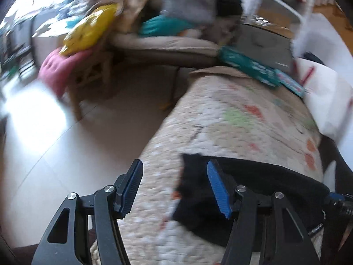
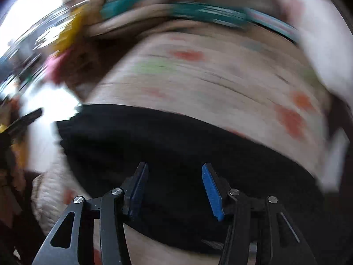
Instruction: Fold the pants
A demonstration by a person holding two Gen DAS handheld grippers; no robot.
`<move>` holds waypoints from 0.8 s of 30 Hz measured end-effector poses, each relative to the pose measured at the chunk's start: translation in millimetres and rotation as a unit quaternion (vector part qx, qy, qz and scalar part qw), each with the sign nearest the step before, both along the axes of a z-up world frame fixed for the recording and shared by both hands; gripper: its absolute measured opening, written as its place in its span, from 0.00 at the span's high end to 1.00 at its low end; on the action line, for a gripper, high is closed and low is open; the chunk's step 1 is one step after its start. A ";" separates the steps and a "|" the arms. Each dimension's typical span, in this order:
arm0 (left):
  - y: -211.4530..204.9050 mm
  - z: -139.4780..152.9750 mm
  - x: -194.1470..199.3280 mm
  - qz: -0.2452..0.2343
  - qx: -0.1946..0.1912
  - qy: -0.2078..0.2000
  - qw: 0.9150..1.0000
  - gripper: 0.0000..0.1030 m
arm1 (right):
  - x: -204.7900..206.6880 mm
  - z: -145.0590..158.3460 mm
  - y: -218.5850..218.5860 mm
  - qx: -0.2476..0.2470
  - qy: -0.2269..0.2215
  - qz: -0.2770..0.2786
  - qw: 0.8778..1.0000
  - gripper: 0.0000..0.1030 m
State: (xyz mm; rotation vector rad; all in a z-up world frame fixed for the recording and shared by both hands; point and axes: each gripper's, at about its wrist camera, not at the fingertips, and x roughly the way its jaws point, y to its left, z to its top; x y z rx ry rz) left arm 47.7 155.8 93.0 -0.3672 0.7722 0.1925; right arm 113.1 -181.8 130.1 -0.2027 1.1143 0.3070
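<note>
Lying flat across the near end of a quilted cover (image 1: 238,119), the black pants (image 1: 249,190) form a dark band running left to right; their left edge falls just short of the cover's left side. The cover is cream with red, orange and green patches and drapes a long raised surface.

Left gripper (image 1: 174,188): jaws spread wide, nothing between them. The blue pad of the right-hand finger sits over the pants' left end; the other finger sits over bare quilt. Contact with the fabric cannot be judged.

Right gripper (image 2: 174,188): jaws likewise apart and empty, both fingers over the middle of the pants (image 2: 176,141). This view is heavily motion-blurred, so fold lines and garment detail are unreadable.

Surroundings, left wrist view: a teal box (image 1: 249,68) rests at the far end of the cover, a white bag (image 1: 326,97) just beside it on the right. Beyond, a wooden chair (image 1: 92,72) carries a yellow bag (image 1: 90,28) and a pink cushion (image 1: 59,68). Pale floor tiles (image 1: 50,154) lie to the left.
</note>
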 end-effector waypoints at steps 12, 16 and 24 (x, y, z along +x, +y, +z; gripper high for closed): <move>-50.9 -29.9 14.2 -0.062 0.104 0.027 0.992 0.39 | -5.0 -20.4 -185.4 0.024 0.042 -0.274 0.961 0.46; -35.5 -33.4 14.3 -0.046 0.066 0.033 0.996 0.39 | 0.7 -41.6 -199.1 -0.005 0.052 -0.312 0.949 0.41; -26.6 -37.8 13.1 -0.028 0.054 0.038 0.997 0.39 | -3.3 -33.9 -192.0 -0.043 0.023 -0.282 0.958 0.93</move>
